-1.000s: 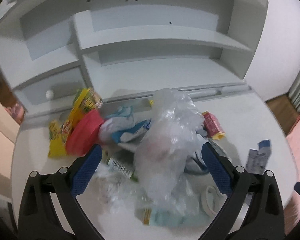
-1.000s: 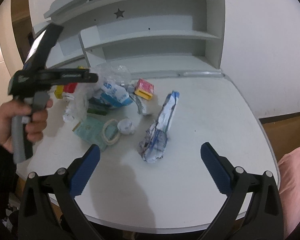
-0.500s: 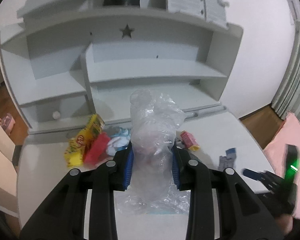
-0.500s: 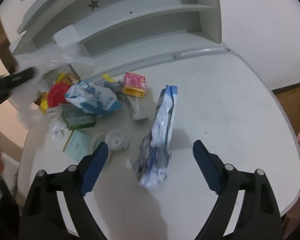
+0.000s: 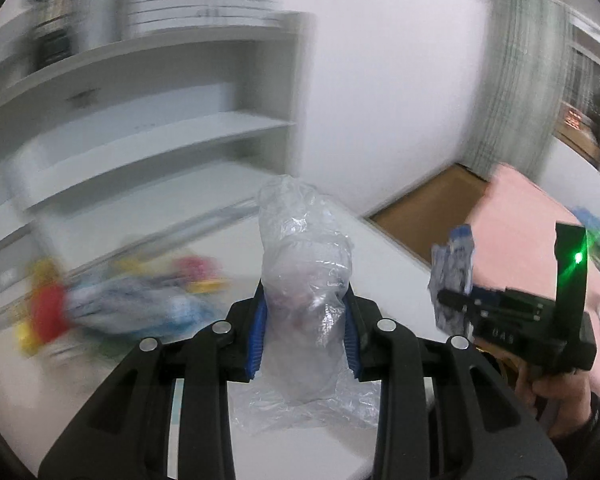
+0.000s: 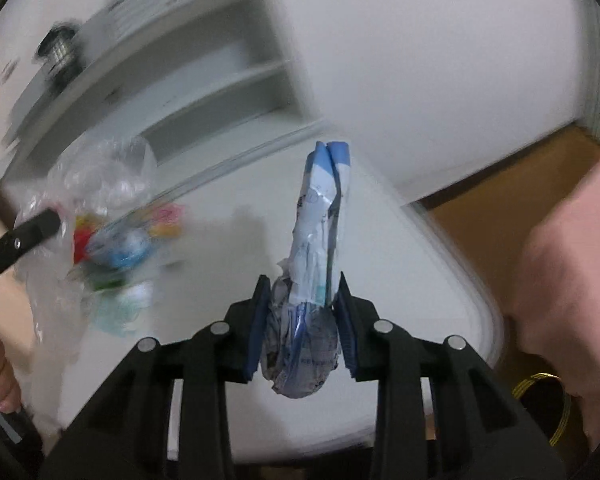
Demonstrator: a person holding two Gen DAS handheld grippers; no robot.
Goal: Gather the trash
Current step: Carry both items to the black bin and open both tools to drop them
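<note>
Broadly, a white desk (image 5: 384, 248) fills the lower half of both views, with a white shelf unit (image 5: 148, 136) along its back edge and a plain wall to the right of that. Both frames are motion-blurred away from the grippers.

Loose trash (image 5: 112, 304) lies in a smeared heap towards the desk's back-left corner: red, yellow, blue and white wrappers, not separable in the blur. Right wrist view shows the same heap (image 6: 124, 248) in the same corner.

Left gripper (image 5: 305, 324): clenched on a clear plastic bag (image 5: 302, 280). Blue pads press the bag's sides; the bag stands above the jaws and its crumpled tail hangs below them, over the desk's front edge. Seen from the right wrist, the bag (image 6: 100, 184) is raised above the heap, off the desk.

Right gripper (image 6: 302, 330): jaws have just been closing and now clamp a crumpled blue-and-white wrapper (image 6: 320, 232). Its wadded end bulges between and below the pads, its flat blue end points up and away, lifted clear of the desk near the right edge. Left wrist view shows this gripper (image 5: 452, 300) with the wrapper (image 5: 454, 264) in it, beyond the desk's right edge, a green light on its body, a hand (image 5: 556, 396) on its grip
</note>
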